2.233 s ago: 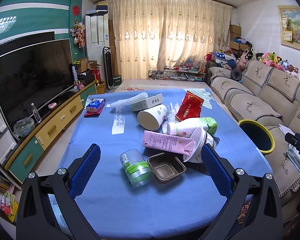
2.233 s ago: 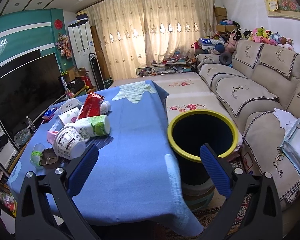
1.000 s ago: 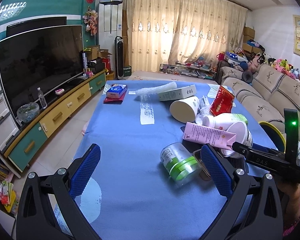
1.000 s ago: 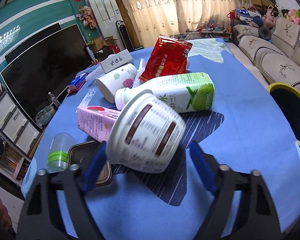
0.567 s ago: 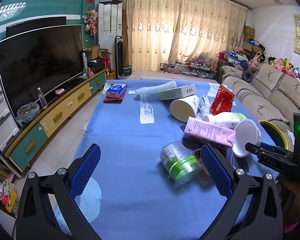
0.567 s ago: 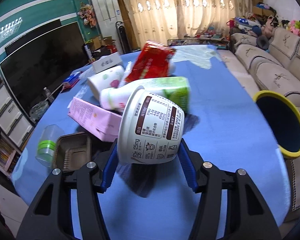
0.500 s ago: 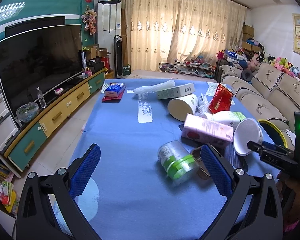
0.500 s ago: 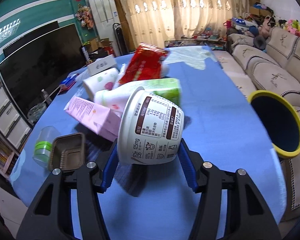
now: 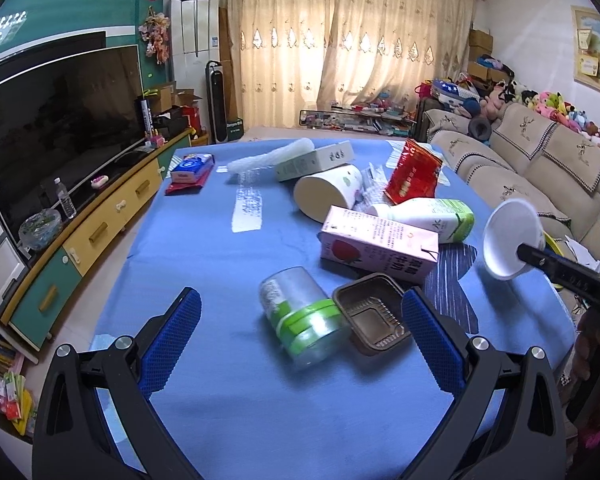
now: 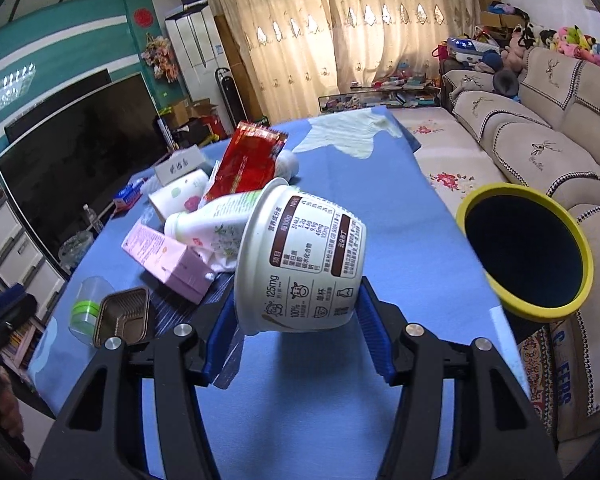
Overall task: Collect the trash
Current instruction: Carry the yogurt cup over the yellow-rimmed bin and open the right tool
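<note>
My right gripper is shut on a white yogurt cup and holds it above the blue tablecloth; the cup also shows in the left wrist view. The black bin with a yellow rim stands to the right of the table. My left gripper is open and empty over a clear cup with green bands and a brown plastic tray. A pink carton, a white-green bottle, a red packet and a paper cup lie behind.
A white box, a foam roll and a blue tissue pack lie at the table's far end. A TV and cabinet stand on the left, a sofa on the right.
My right gripper closed on the yogurt cup, lifted it off the pile and carried it right, toward the bin. My left gripper stayed open and moved a little forward.
</note>
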Motion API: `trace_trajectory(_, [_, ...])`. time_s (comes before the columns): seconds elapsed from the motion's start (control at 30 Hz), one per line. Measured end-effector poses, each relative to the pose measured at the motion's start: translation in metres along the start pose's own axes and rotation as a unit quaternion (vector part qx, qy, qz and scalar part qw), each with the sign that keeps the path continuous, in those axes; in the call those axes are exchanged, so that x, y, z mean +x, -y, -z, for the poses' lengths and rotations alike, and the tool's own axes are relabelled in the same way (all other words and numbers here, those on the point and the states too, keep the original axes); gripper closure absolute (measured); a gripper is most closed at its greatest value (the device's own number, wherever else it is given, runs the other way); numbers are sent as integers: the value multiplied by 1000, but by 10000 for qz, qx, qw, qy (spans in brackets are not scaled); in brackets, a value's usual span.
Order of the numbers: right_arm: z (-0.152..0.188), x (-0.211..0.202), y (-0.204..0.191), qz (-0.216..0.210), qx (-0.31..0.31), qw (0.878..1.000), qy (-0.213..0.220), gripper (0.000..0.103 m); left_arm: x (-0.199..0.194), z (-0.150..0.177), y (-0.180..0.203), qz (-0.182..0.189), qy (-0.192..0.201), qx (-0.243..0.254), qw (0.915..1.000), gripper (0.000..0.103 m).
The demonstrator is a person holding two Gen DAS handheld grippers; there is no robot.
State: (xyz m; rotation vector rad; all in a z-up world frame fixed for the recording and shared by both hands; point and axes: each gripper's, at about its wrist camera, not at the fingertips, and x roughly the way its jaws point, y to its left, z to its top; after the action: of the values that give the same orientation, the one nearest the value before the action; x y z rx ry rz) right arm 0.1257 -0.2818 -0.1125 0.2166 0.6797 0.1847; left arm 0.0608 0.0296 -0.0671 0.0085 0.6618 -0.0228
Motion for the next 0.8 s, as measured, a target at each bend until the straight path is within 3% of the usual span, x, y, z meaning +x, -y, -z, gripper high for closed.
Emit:
trace_trajectory(0.13, [-14,-9,28,317,175,9990,265,49,8,0,8,30,-74,26,10000,4])
trace_trajectory(0.33, [-31,-3,107,1282,673,9887,396,48,25,0,13,-11,-225,9,9997,4])
trace_trajectory(0.5, [-33,27,166,1840,978,9780,-34,48,36,0,11,-44,-350,-109,9993,4])
trace_trajectory(0.63, [-25,59,199,1888,1239,9727,-541,48,44,0,13,-98,-449,-127,9989,4])
trace_trajectory(0.8, [-15,77,215,1925,1411,9678,-799,48,51,-3,14,-201,-531,-135,9983,4])
